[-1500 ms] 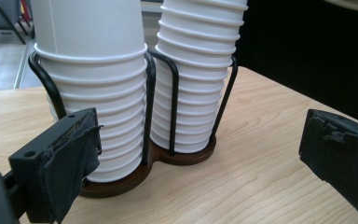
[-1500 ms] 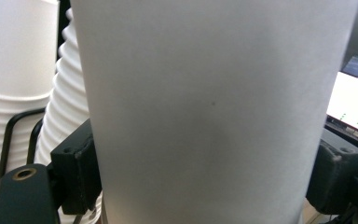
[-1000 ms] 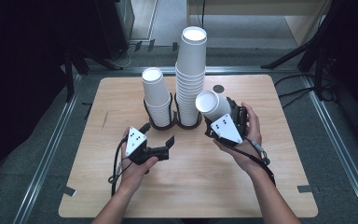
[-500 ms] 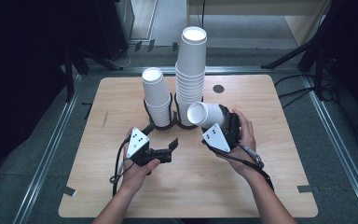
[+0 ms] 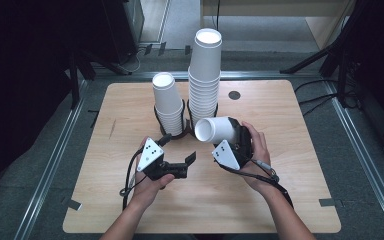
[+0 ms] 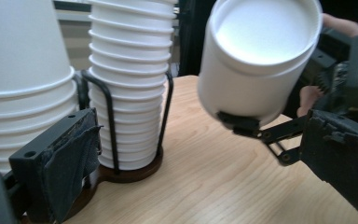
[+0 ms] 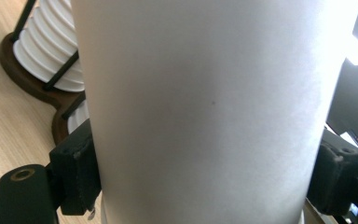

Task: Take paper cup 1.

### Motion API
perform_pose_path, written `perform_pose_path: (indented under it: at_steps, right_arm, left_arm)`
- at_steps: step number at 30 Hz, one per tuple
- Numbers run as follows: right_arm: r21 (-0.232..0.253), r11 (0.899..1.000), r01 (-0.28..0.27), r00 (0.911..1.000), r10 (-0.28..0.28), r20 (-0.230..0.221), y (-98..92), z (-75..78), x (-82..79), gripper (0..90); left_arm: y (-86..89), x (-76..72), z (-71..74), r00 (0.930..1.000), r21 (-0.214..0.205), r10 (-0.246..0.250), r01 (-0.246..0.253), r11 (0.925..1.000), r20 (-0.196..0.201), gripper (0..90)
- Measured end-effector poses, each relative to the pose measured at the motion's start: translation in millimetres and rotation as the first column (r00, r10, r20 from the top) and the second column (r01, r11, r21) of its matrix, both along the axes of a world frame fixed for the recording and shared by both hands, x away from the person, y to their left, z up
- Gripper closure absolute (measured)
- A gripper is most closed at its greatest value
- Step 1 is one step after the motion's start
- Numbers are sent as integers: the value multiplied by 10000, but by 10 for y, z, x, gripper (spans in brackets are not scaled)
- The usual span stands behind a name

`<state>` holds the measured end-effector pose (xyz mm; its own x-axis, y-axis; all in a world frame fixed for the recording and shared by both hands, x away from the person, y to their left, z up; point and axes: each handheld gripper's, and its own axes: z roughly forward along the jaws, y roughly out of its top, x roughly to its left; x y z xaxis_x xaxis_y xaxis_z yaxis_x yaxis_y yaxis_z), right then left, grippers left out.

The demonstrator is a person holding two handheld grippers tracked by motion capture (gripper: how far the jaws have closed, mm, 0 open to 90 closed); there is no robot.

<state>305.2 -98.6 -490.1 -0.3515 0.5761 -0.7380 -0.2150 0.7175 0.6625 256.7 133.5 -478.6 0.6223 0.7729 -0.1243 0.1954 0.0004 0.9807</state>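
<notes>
— Right gripper (image 5: pixel 219 136) sits in the middle of the high view. What is it doing?

— Its jaws are clamped on a white paper cup (image 5: pixel 215 131). The cup lies on its side, with its open mouth facing the left of the picture. In the right gripper view a black pad presses on each side of the cup.

— And the left gripper (image 5: pixel 189 161)?

— It is lower left of the cup, close by but not touching. Its jaws are apart, with nothing between them.

— Is there room to move?

— Yes. The lower half of the desk (image 5: pixel 300 190) is bare wood, out to both side edges.

— What holds the other cups?

— A dark wire holder (image 5: pixel 176 134) just above the grippers. A short stack (image 5: pixel 166 102) stands in its left ring and a tall stack (image 5: pixel 205 75) in its right ring.
</notes>
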Motion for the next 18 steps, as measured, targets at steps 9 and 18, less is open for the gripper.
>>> perform_pose_path:
  at_steps: [9, 18]
  right_arm:
    - [-391, 9978, -529, 9985, 533, 83, 96, -66, -48, 148]
    - [-729, 9928, -953, 9950, 972, 229, 145, -109, -95, 147]
  left_arm:
    - [-64, -20, 10, 9992, 133, -404, 404, 9991, -5, 0]
    - [-95, -40, 25, 9967, 119, -811, 811, 9966, 10, 0]
